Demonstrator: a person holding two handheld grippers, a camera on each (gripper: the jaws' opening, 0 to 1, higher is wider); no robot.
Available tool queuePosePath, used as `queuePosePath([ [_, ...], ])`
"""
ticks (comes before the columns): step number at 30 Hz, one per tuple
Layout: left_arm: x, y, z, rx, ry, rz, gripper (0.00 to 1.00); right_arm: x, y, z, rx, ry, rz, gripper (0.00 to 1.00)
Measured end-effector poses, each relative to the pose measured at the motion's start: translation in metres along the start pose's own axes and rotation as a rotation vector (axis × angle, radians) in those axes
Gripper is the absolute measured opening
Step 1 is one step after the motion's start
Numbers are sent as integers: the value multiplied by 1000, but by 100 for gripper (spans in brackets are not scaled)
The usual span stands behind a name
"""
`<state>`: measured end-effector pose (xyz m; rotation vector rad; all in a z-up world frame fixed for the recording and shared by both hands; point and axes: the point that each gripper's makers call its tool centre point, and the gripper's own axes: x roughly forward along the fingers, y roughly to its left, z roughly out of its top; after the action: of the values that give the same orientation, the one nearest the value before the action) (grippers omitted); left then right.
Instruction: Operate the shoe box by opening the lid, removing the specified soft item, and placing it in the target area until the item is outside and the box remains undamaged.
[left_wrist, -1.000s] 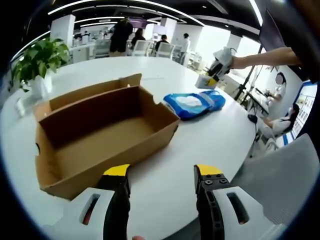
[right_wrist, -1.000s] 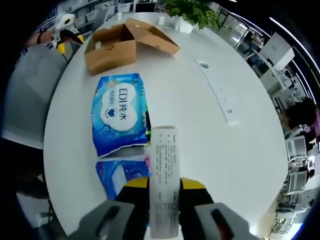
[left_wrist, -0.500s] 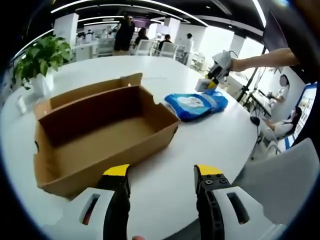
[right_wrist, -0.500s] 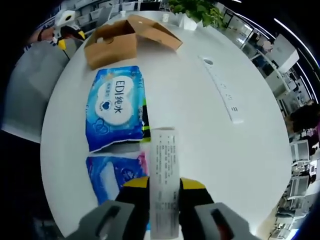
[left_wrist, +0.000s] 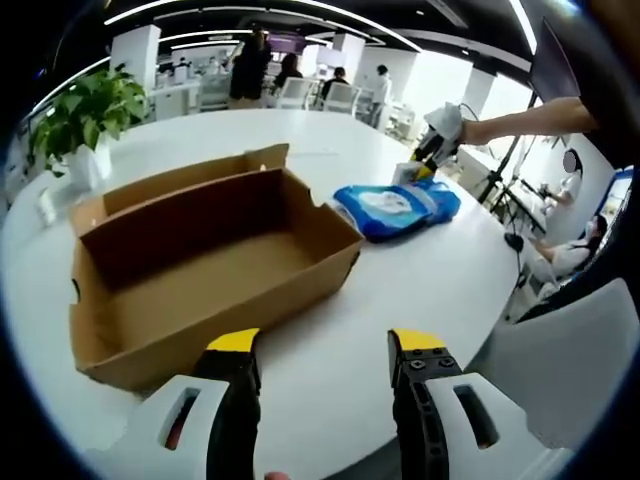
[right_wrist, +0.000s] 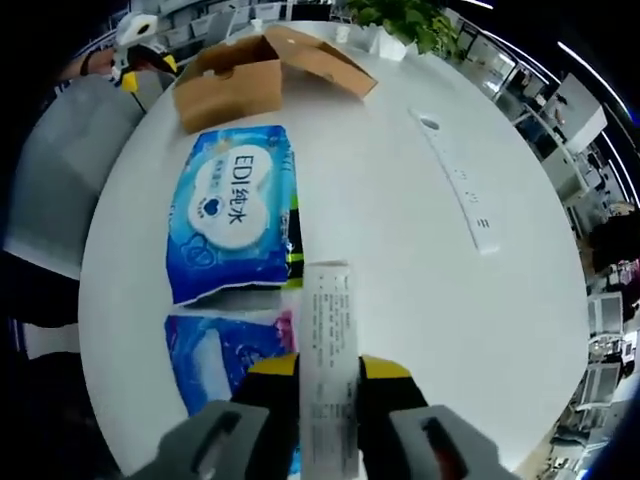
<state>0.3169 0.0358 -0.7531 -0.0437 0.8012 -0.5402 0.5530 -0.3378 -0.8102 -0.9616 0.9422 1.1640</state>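
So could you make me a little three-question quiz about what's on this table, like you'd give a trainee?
1. True or false: the brown cardboard shoe box is open and looks empty inside.
2. Which gripper is shut on the slim white printed pack? A) left gripper B) right gripper
3. Fill in: the blue soft wipes packets lie on the round white ____, outside the box.

Key: 1 true; 2 B, its fingers grip the pack while the left gripper's fingers stand apart; 3 table.
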Motion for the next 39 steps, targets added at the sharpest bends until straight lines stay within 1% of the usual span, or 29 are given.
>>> queuePosePath([
  [18,5,-1,1,-2,11,1,51,13,-2,-9,-24,11,29,17],
  [25,3,4,-4,-6,20,15,51,14,0,-12,-36,20,35,17],
  [31,5,2,-4,-5,21,8,51,15,0,-14,-49,30,40,17],
  [36,5,1,-4,-6,20,8,51,17,2,-17,-65,38,47,17],
  [39,6,2,-4,-7,17,8,51,18,3,-22,-94,53,53,17],
])
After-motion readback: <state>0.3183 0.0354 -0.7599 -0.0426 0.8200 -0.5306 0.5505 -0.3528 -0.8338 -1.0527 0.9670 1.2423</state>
